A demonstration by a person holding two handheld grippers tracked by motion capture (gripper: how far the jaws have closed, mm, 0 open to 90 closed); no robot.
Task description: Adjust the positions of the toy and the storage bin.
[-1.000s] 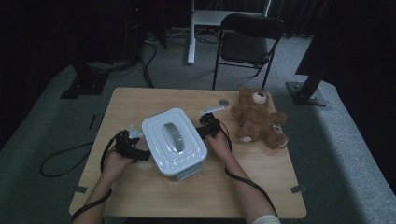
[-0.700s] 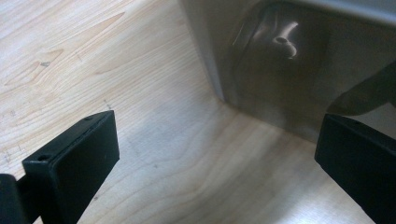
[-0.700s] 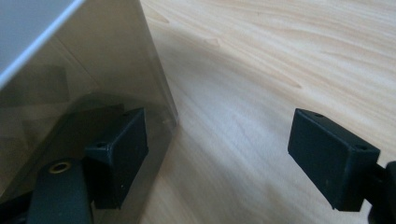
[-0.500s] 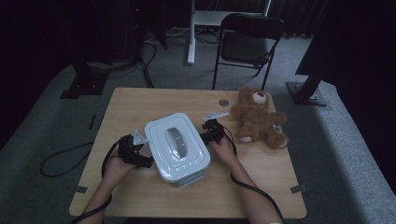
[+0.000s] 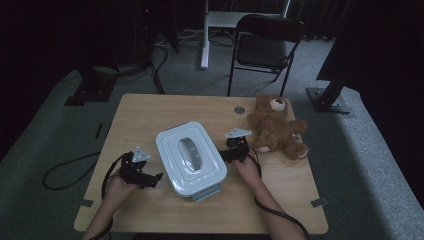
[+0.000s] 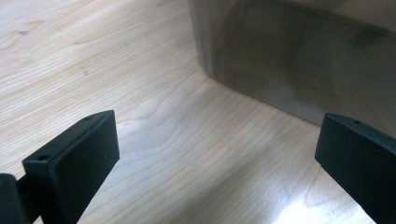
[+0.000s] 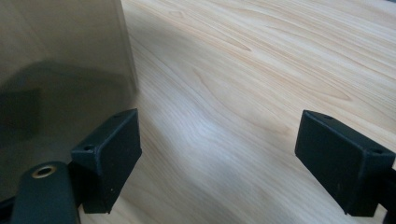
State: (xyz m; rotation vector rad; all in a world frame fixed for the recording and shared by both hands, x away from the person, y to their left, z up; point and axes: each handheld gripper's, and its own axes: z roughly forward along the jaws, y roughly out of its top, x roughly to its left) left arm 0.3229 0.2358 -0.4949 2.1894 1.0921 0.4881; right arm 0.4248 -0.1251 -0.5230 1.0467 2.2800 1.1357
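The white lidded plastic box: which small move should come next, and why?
Probably bring both tongs inward against the white lidded plastic box. Left tongs and right tongs flank it, both open, gripping nothing.

High view: above person's side, looks forward and down over whole table [image 5: 150,107]. Left gripper view: low, very near tabletop, faces container [image 6: 299,51] wall. Right gripper view: same nearness, opposite side. All three share container [image 5: 190,157] and wood surface.
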